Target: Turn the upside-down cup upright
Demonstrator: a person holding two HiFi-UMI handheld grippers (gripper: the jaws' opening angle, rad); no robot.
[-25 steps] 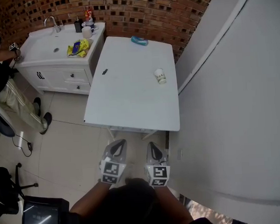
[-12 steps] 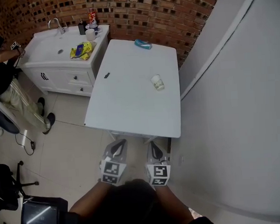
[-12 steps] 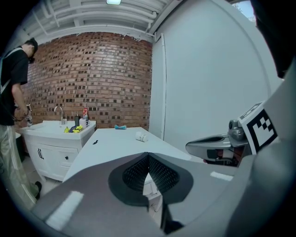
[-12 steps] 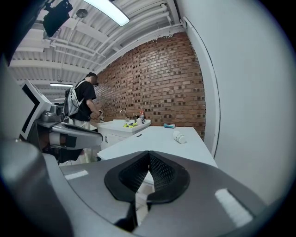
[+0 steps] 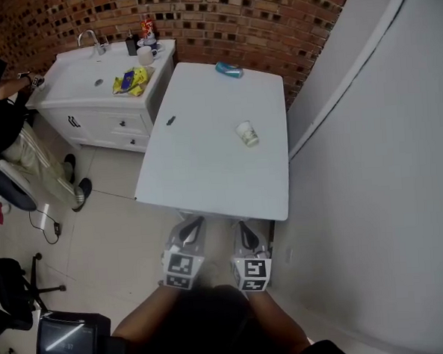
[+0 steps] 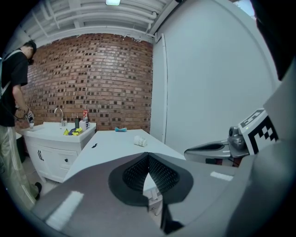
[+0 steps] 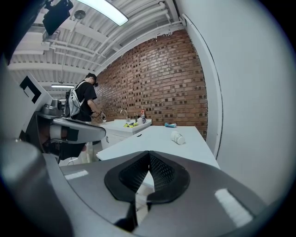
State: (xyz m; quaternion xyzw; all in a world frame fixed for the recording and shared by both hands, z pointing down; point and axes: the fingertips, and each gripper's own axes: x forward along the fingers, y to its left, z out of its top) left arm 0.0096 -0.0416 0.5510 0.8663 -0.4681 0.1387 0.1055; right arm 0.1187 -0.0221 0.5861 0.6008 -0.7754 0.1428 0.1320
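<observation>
**A:** Looking down at the white rectangular tabletop (image 5: 206,173), where does the small white paper cup (image 5: 246,133) sit?

**B:** Toward the right edge, about halfway along, nearer the pale wall than the sink side. In both gripper views it looks tipped onto its side, though it is small there.

**A:** And the tools?

**B:** Both hang over the tiled floor (image 5: 112,216), just short of the tabletop's near edge and well apart from the cup. The left tool (image 5: 195,223) has its jaws pressed together with nothing between them. The right tool (image 5: 244,229) is the same, with its ribbed pads meeting and empty.

**A:** Anything else up there?

**B:** A light blue object (image 5: 228,69) lies at the far end, near the red brick wall (image 5: 219,15). A small dark item (image 5: 171,121) lies by the left edge.

**A:** And beside it?

**B:** A white sink cabinet (image 5: 73,80) stands just beside the far left corner. It carries a yellow packet (image 5: 128,81) and a white mug (image 5: 145,55). A person (image 5: 26,158) stands at its left.
</observation>
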